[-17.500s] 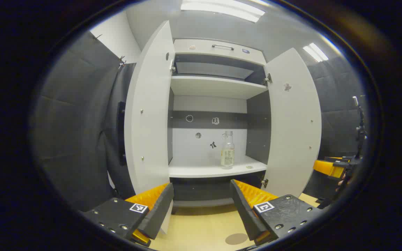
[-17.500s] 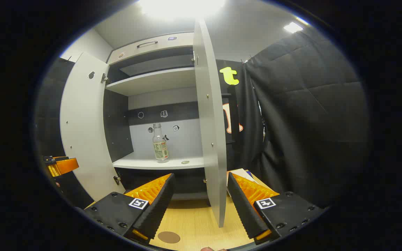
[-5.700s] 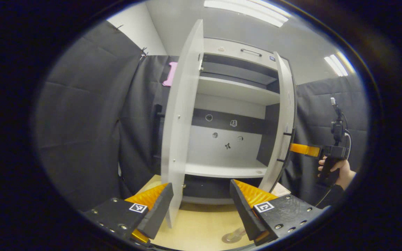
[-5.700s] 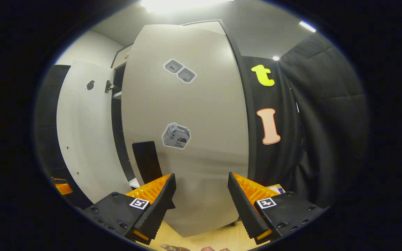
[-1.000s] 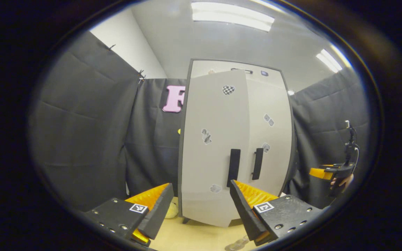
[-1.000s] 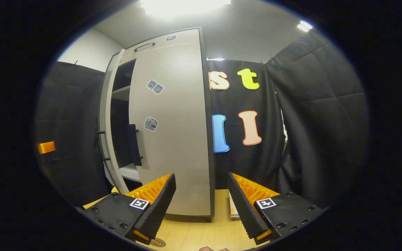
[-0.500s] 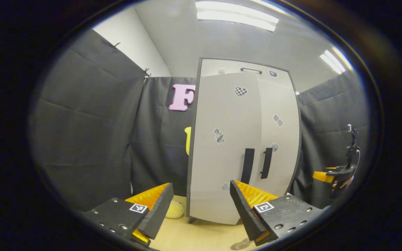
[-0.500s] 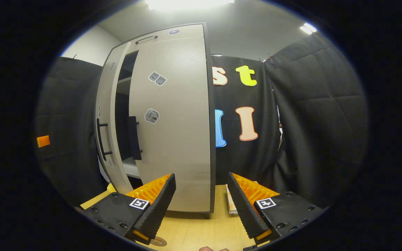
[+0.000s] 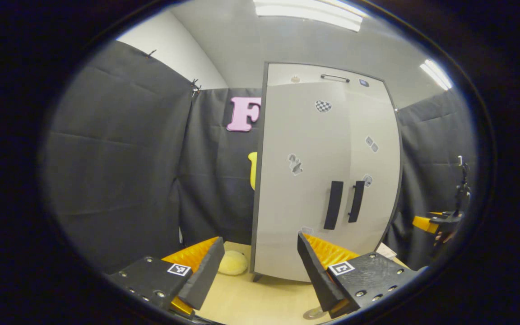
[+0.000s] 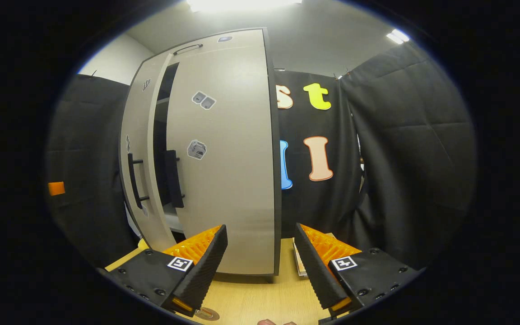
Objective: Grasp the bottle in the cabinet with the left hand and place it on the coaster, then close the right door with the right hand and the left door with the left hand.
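The grey cabinet stands on the wooden table. Its right door (image 10: 228,171) is shut. In the right gripper view the left door (image 10: 140,158) stands a little ajar, with a dark gap beside it. In the left gripper view the left door (image 9: 300,180) and right door (image 9: 373,171) look almost flush, their black handles (image 9: 333,205) side by side. My left gripper (image 9: 260,266) is open and empty, just short of the left door. My right gripper (image 10: 260,262) is open and empty before the right door. The clear bottle's base (image 9: 313,313) shows on the coaster (image 10: 206,313) at the table's near edge.
A yellow soft object (image 9: 233,262) lies on the table left of the cabinet. A booklet (image 10: 299,262) lies right of the cabinet. The right gripper (image 9: 431,223), in a hand, shows far off in the left gripper view. Black cloth walls close in both sides.
The left door has swung further toward shut and the gap has narrowed. My left gripper has followed it. The right gripper has barely moved.
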Demonstrator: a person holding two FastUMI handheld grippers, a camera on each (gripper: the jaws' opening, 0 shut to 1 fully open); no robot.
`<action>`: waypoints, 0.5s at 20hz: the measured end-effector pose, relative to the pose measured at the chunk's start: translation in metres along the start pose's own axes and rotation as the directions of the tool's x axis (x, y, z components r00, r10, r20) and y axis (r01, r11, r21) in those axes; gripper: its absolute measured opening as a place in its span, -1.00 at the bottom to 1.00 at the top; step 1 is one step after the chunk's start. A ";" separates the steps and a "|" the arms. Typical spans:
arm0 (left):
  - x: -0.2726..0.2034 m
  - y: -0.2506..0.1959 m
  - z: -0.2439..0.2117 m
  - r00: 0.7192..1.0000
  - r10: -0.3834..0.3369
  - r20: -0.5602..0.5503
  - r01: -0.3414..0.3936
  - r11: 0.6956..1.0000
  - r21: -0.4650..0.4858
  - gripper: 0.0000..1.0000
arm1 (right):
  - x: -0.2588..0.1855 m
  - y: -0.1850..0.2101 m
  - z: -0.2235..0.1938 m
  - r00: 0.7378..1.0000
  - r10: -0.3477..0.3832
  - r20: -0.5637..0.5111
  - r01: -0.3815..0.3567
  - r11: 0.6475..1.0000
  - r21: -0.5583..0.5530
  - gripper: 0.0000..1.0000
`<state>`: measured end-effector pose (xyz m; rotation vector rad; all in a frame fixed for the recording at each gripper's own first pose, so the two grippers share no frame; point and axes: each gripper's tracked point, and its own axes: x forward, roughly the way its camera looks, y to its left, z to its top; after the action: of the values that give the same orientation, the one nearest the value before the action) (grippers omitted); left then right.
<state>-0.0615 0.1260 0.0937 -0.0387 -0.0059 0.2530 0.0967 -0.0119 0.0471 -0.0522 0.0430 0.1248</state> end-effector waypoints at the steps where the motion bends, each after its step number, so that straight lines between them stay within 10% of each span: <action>1: 0.000 0.000 -0.001 1.000 -0.004 0.002 0.004 1.000 -0.003 0.87 | 0.001 0.002 0.000 1.000 0.001 0.001 -0.001 1.000 -0.001 0.84; 10: 0.007 -0.012 0.011 0.991 -0.099 0.091 0.100 0.995 -0.004 0.89 | 0.004 0.006 -0.003 1.000 0.009 -0.002 -0.009 1.000 -0.002 0.84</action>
<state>-0.0516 0.1165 0.1050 -0.0356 -0.0988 0.1544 0.1003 -0.0059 0.0435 -0.0536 0.0451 0.1334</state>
